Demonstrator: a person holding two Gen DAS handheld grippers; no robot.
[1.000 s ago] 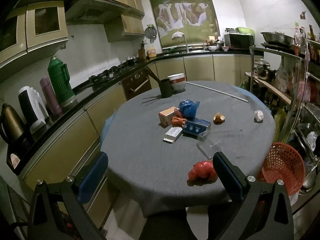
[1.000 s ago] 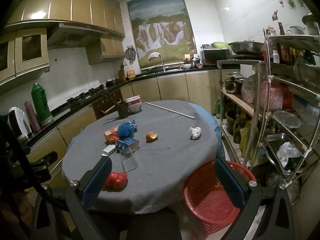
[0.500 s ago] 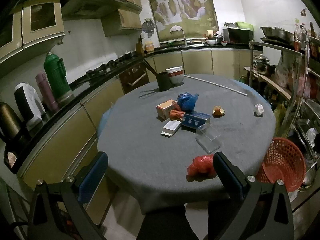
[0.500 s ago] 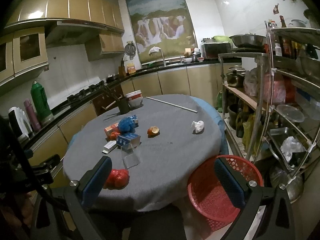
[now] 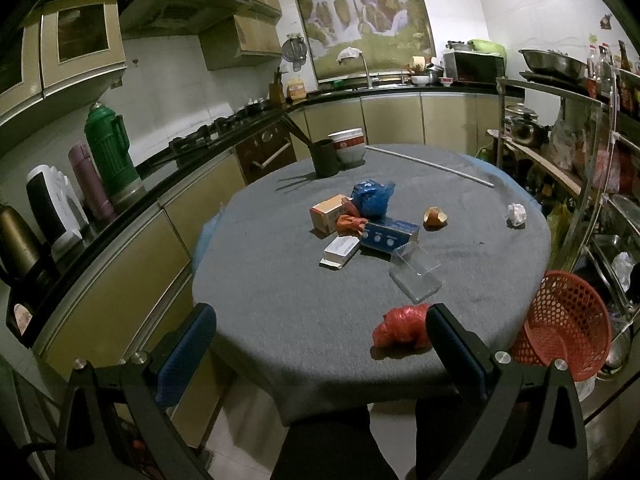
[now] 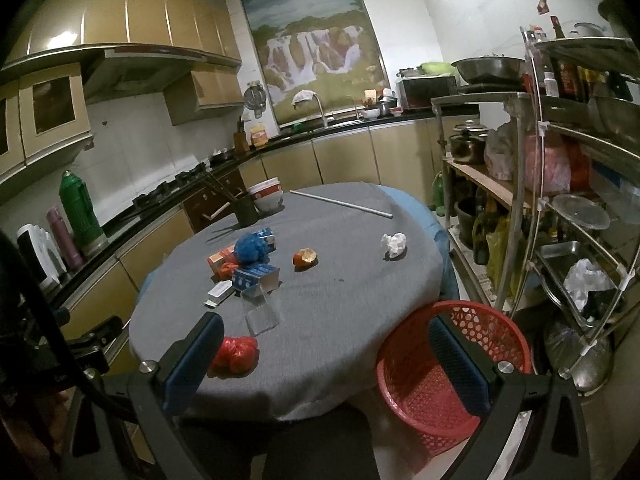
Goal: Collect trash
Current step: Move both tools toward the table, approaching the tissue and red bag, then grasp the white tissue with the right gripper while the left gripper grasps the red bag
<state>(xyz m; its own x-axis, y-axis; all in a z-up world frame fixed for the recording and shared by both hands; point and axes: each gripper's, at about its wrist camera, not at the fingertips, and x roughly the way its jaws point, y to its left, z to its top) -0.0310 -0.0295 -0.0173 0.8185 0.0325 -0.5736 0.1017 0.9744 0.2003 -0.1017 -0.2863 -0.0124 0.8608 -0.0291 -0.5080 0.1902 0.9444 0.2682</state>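
Right finger (image 5: 452, 344) partly hides red bag (image 5: 398, 326).

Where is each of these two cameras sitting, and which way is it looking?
Left wrist: on the left gripper, aimed across the round table at the kitchen counter; its two open fingers frame the shot.
Right wrist: on the right gripper, further right, over the red basket; open fingers show too.
Both see the red bag, crumpled paper and basket.

On the desk (image 5: 280, 304): boxes (image 5: 390, 234) at centre, crumpled bag (image 5: 400, 326) near the front edge, paper ball (image 5: 516, 214) right of the boxes. Basket (image 6: 452, 364) beside the desk's right front edge.
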